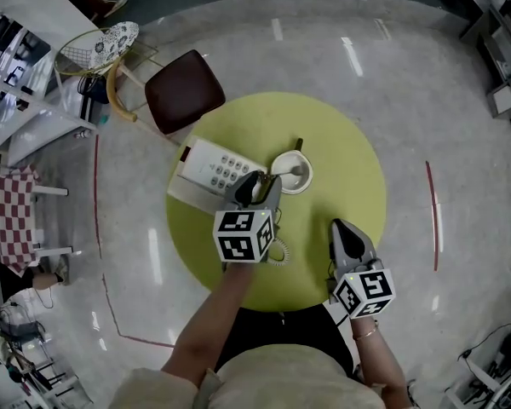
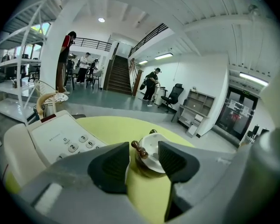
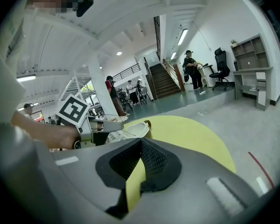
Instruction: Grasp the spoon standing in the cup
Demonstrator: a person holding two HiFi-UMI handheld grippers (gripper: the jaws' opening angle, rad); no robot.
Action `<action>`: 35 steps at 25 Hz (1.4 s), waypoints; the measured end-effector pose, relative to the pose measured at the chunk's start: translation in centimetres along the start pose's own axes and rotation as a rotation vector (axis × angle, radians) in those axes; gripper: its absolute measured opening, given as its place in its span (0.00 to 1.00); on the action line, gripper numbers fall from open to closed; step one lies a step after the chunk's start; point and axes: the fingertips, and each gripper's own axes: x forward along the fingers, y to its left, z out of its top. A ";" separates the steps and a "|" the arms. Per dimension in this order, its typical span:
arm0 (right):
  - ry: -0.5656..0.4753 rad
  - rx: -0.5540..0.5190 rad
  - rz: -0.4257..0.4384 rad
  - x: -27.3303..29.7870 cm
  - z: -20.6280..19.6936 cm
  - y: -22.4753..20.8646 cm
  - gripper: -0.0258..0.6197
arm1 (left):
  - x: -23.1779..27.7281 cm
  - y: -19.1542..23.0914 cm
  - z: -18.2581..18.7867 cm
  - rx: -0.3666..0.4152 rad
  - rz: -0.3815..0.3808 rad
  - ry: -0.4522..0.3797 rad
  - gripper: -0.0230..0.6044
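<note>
I hold two grippers, one in each hand. My right gripper (image 1: pixel 344 228) is nearest to me, over the near edge of the one round yellow-green table (image 1: pixel 341 152). Its two jaws are pressed together at the tips and there is nothing between them, as the right gripper view (image 3: pixel 140 146) shows.

My left gripper (image 1: pixel 260 187) is farther in, over the table and just beside the cup. In the left gripper view (image 2: pixel 144 158) its two jaws stand apart and they hold nothing. Beside this gripper, on the side nearer to me, lies one coiled cord (image 1: pixel 278 252).

Just ahead of the jaws stands one white cup (image 2: pixel 153 154) on the table. One spoon (image 2: pixel 139 149) stands in it and leans toward my left gripper. Its brown handle end appears in the gap between the two jaws, but neither pad touches it.

Left of the cup lies one white telephone (image 1: pixel 217 167) with number keys, near the far left edge of the table.

Behind the table are two chairs: one with a dark seat (image 1: pixel 185 90) just at the table, and one light wire chair (image 1: pixel 94 45) farther away. Far at the back of the hall I count at least three persons standing, near one staircase (image 2: pixel 119 78).
</note>
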 end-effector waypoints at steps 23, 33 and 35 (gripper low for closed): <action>0.009 0.015 -0.002 0.7 0.0 -0.4 0.04 | 0.1 0.8 0.4 -0.031 0.060 -0.019 0.14; -0.013 0.000 -0.010 0.2 0.4 0.3 0.04 | -1.2 0.4 1.7 -0.017 0.032 -0.062 0.12; -0.021 -0.005 -0.010 0.0 0.5 0.7 0.04 | -1.8 0.3 1.9 -0.013 0.026 -0.072 0.12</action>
